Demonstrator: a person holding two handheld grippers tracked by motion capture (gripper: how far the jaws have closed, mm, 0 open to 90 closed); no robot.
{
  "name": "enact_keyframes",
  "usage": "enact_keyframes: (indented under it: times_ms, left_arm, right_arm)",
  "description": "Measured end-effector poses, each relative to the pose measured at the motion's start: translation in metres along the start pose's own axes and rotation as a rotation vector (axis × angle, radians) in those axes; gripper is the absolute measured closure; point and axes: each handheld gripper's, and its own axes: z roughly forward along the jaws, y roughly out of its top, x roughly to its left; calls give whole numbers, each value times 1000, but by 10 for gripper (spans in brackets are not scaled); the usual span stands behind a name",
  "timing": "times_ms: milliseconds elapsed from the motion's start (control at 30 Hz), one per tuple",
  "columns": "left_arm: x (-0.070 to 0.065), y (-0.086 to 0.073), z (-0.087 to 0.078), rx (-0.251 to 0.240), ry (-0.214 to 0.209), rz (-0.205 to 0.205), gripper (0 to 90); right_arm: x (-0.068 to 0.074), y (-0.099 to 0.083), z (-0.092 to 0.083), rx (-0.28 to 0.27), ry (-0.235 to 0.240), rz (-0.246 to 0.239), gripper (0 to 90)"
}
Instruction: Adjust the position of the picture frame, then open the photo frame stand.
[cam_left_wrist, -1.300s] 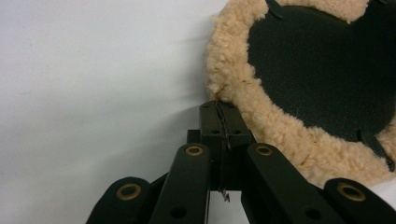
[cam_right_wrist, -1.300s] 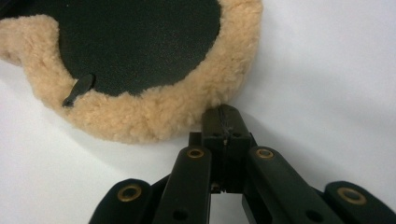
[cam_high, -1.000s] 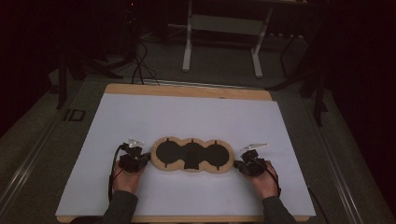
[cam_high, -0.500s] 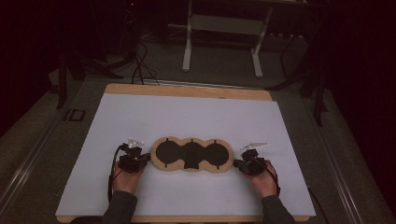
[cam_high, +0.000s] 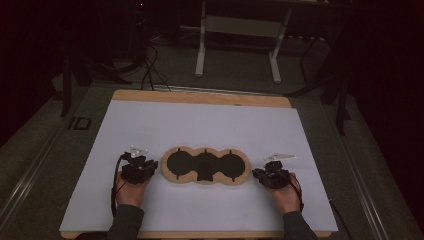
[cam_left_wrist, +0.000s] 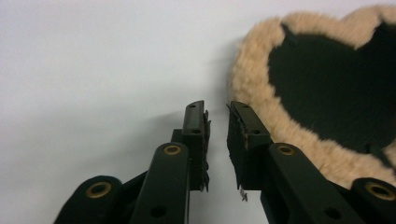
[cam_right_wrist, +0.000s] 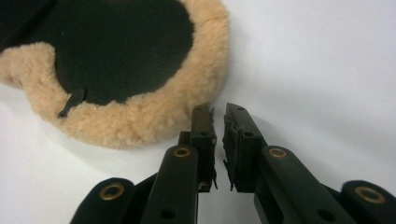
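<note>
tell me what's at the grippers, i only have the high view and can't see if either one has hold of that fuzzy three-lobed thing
Observer: No. In the left gripper view the left gripper has nothing between its jaws; they have just been opening and a narrow gap shows.
Operator: how close is it to the pad
Observer: The tan fleece rim of the fleece pad lies just beyond and beside one fingertip; I cannot tell whether it touches.
Operator: and the right one
Observer: The right gripper also holds nothing; its jaws have just been opening to a slim gap, and the pad's rim lies beside them on the white sheet.
</note>
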Motion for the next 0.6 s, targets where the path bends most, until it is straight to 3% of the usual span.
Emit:
enact_keyframes:
  times_ms: [133, 233, 333, 500, 600]
  left_arm:
    - [1, 3, -5, -41, -48, -22, 722]
    - [-3, 5, -11, -75, -84, -13, 656]
    - [-11, 8, -19, -112, -118, 39, 607]
    - [-30, 10, -26, -119, -203, 141, 600]
    - [-43, 8, -27, -126, -190, 199, 605]
  right_arm:
    - [-5, -2, -7, -35, -1, 19, 801]
    - [-8, -2, -9, -63, 0, 33, 769]
    - [-8, -1, -10, -77, 0, 36, 749]
    - [-10, -1, -15, -96, 16, 51, 694]
    - [-12, -2, -16, -104, 14, 58, 664]
